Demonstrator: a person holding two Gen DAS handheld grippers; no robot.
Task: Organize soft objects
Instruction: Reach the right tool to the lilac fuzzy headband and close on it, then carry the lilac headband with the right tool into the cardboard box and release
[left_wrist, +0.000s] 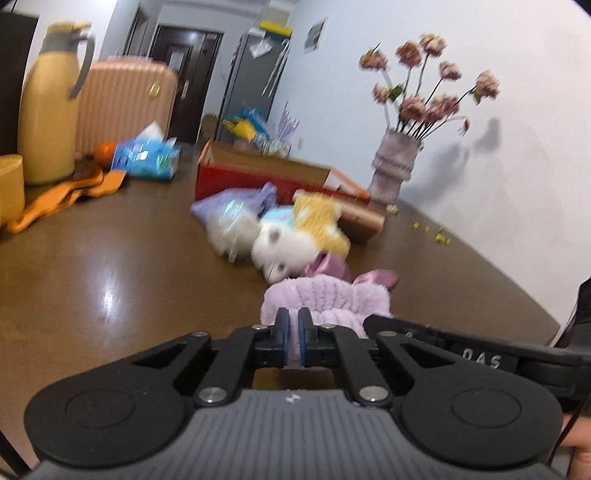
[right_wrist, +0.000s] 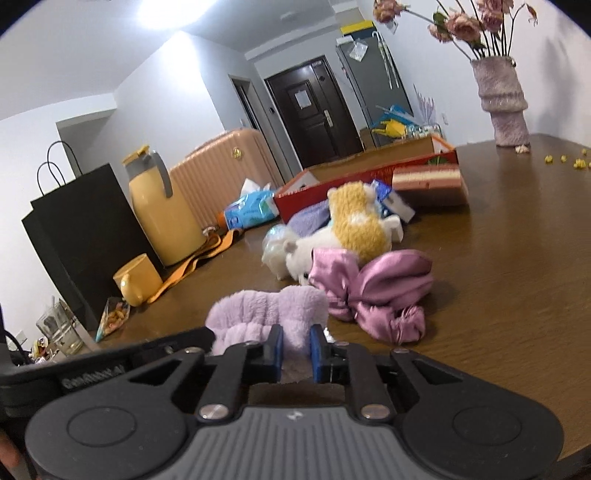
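A fluffy lilac headband (left_wrist: 325, 299) (right_wrist: 269, 310) with a shiny purple bow (right_wrist: 373, 291) lies at the near side of the brown table. My left gripper (left_wrist: 294, 317) is shut on its plush near edge. My right gripper (right_wrist: 296, 338) is shut on the same headband, its blue pads pinching the plush. The right gripper's black body (left_wrist: 461, 350) reaches in from the right in the left wrist view. Behind the headband lies a heap of soft toys: a white plush animal (left_wrist: 280, 247) (right_wrist: 299, 254), a yellow-and-white plush (left_wrist: 321, 218) (right_wrist: 358, 221) and a lilac pouch (left_wrist: 236, 203).
An open red cardboard box (left_wrist: 258, 173) (right_wrist: 369, 170) stands behind the toys. A vase of pink flowers (left_wrist: 391, 166) (right_wrist: 506, 107) is at the back right. A yellow thermos (left_wrist: 51, 110) (right_wrist: 162, 206), a blue tissue pack (left_wrist: 147, 157), an orange strap (left_wrist: 62, 195) and a black paper bag (right_wrist: 85, 236) crowd the left.
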